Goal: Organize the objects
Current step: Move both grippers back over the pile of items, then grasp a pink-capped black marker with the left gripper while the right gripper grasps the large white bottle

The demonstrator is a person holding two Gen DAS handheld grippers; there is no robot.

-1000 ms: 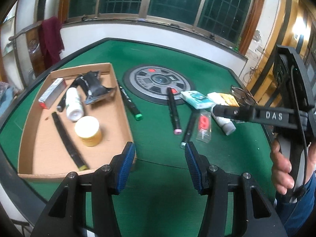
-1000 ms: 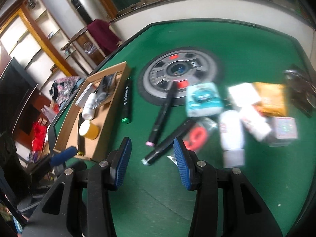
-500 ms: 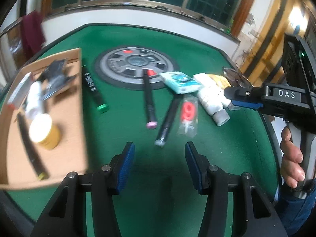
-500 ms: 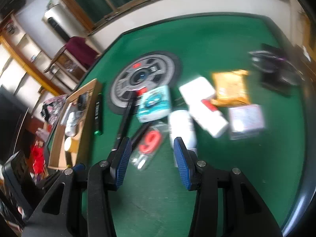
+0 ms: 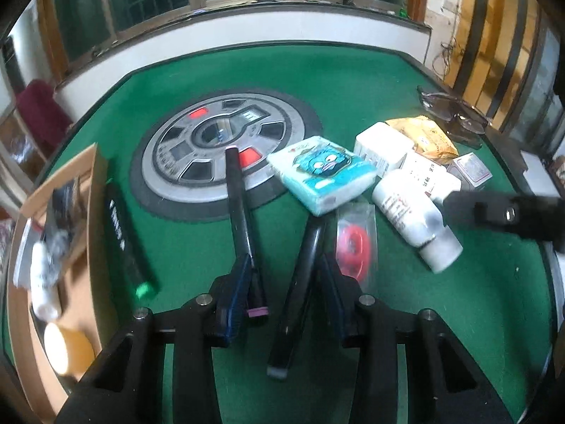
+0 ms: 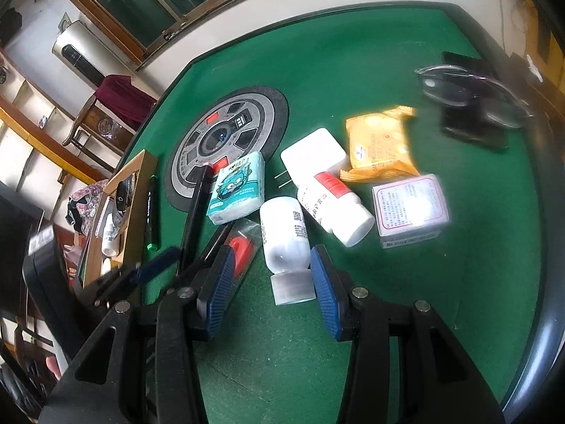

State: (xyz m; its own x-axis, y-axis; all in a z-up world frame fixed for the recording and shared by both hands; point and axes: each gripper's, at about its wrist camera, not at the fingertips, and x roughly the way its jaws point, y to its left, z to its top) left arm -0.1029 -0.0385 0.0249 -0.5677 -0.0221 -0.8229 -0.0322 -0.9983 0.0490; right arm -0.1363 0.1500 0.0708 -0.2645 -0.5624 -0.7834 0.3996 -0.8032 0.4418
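Left wrist view showed the left gripper [image 5: 287, 282] low over the green table [image 5: 476, 318], its jaws narrowed but not pressing on anything; they had just been closing, and two black markers lay in the gap. The pink-capped marker [image 5: 240, 208] ran along the inside of the left pad, while the grey-tipped marker [image 5: 300, 275] lay slanted nearer the right pad, so the gripper seemed lined up lengthwise with the pens to catch one of them, though which one I cannot tell. A green-tipped marker [image 5: 125, 233] lay just beside the cardboard tray [image 5: 93, 219], which already held small items, so the tray was probably the place for sorted things. The teal tissue pack [image 5: 323, 173] rested partly on the round grey mat [image 5: 219, 152], and a red item in a clear bag [image 5: 355, 243] sat just right of the jaws. In the right wrist view, the right gripper [image 6: 270, 282] stood partly open with the white bottle [image 6: 286, 243] lying between its pads, cap end toward the camera; the pads appeared close to the cap but not clamped, likely a straddle set up for a sideways pinch. Another white bottle with a red label [image 6: 335, 208], a yellow packet [image 6: 379, 145] and a small box [image 6: 409, 208] lay near, still unsorted.
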